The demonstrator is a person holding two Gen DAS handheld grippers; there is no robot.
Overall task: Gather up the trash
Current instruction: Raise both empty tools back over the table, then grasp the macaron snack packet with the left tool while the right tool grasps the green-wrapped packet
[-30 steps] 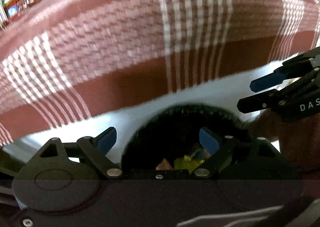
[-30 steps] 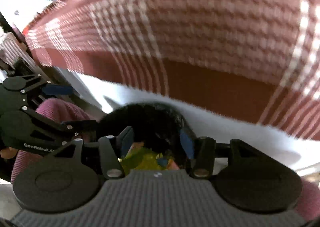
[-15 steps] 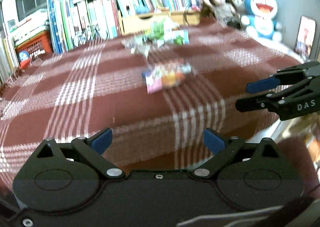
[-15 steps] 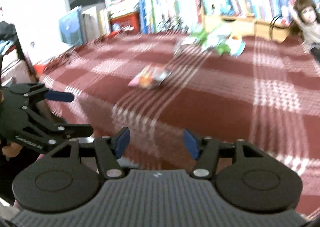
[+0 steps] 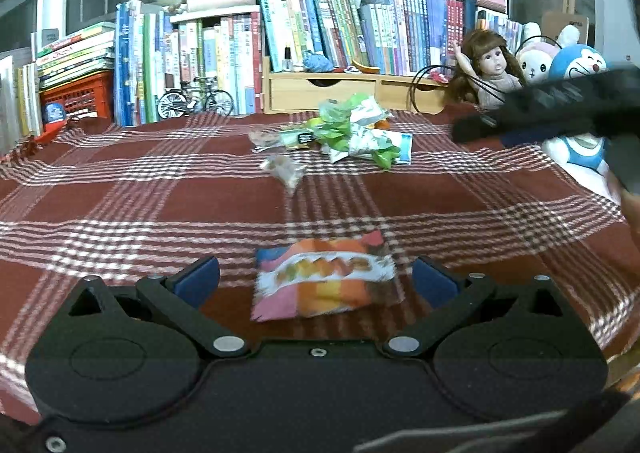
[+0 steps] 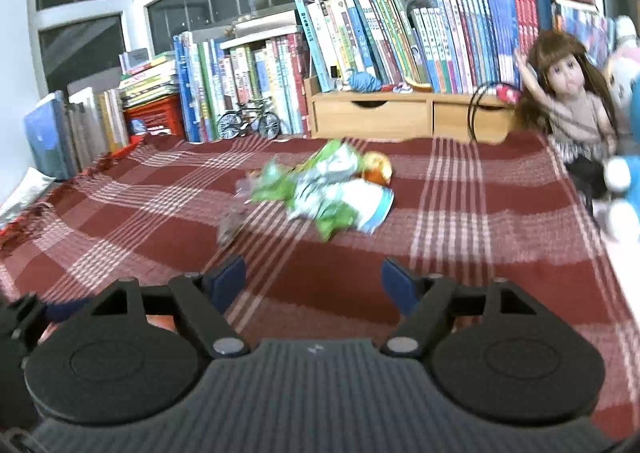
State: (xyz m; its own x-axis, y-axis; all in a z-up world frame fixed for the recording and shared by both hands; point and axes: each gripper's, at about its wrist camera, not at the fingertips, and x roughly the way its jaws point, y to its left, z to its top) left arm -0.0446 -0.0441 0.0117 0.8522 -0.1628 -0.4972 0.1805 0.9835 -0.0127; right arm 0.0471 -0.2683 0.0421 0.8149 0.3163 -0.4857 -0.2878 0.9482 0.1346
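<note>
Plenty of trash is left on the plaid cloth (image 5: 120, 209), so the job looks far from finished. The nearest piece is an orange and pink wrapper (image 5: 324, 279), lying flat right in front of the left gripper (image 5: 316, 277), between its blue fingertips. That gripper's jaws are spread wide and hold nothing. Farther back, toward the books (image 5: 224, 53), sits a heap of green and white wrappers (image 6: 332, 189) with a small clear scrap (image 5: 282, 169) just left of it. The right gripper (image 6: 314, 277) is aimed at that heap, well short of it, jaws also spread and empty. No bin shows in either view. The near wrapper looks like the next pick.
</note>
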